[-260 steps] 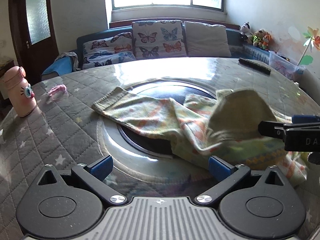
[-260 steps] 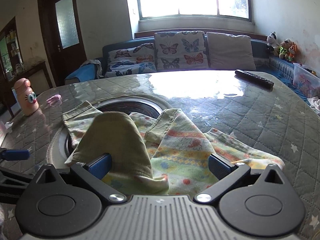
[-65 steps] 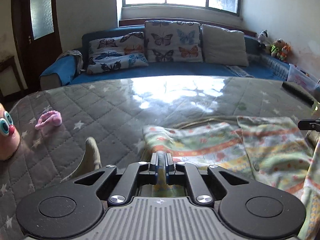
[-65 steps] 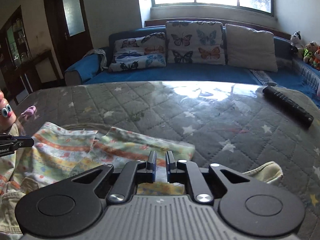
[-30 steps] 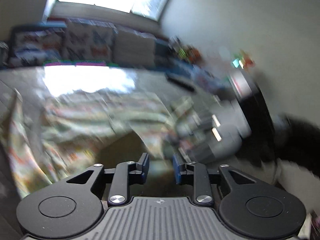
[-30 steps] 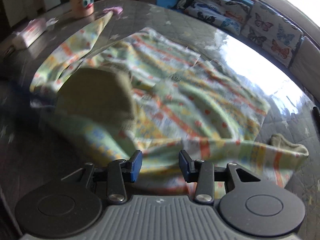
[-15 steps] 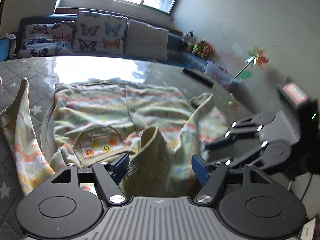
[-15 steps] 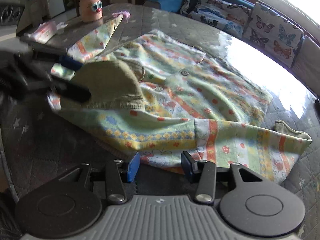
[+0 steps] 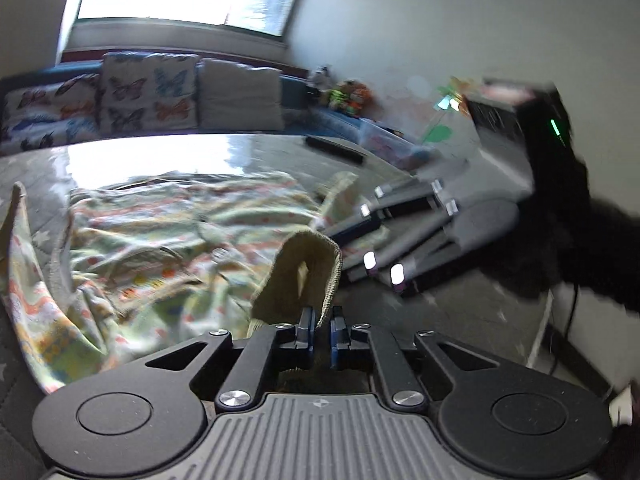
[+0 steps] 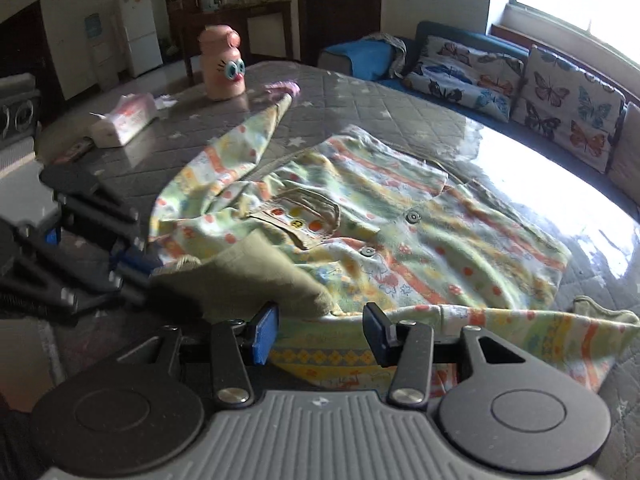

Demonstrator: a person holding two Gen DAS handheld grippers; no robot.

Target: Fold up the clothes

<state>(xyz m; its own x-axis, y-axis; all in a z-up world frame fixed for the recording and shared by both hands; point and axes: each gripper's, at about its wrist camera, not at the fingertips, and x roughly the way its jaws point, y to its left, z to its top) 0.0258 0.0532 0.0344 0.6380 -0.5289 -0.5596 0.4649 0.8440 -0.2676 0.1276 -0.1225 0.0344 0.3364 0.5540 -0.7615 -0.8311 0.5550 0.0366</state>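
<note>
We have the left gripper (image 9: 320,330) pinched nearly closed on the olive ribbed collar (image 9: 304,276) of the little patterned jacket (image 10: 384,232), its fingers (image 9: 306,330) almost touching with the cloth edge caught between them. From the left wrist view that collar stands up in a loop right in front of us, and the picture is blurred, so finer detail is hard to read.

Our right gripper (image 10: 320,330) sits with its blue-padded fingers (image 10: 266,330) spread wide apart, nothing between them. It is low at the near hem of the jacket, though we cannot tell whether a finger touches the fabric.

The jacket lies spread on the quilted grey tabletop (image 10: 360,92), front side up, buttons and a small pocket showing. One sleeve (image 10: 240,140) stretches away toward the pink cartoon bottle (image 10: 222,66), the other sleeve (image 10: 560,332) runs along the near right edge.

Further off on the tabletop we see a tissue pack (image 10: 124,120), near the pink bottle, and a small pink scrap (image 10: 284,88) just beyond the sleeve's cuff. In the left wrist view a dark remote control (image 9: 334,150) lies at the far side, well apart from the jacket.
</note>
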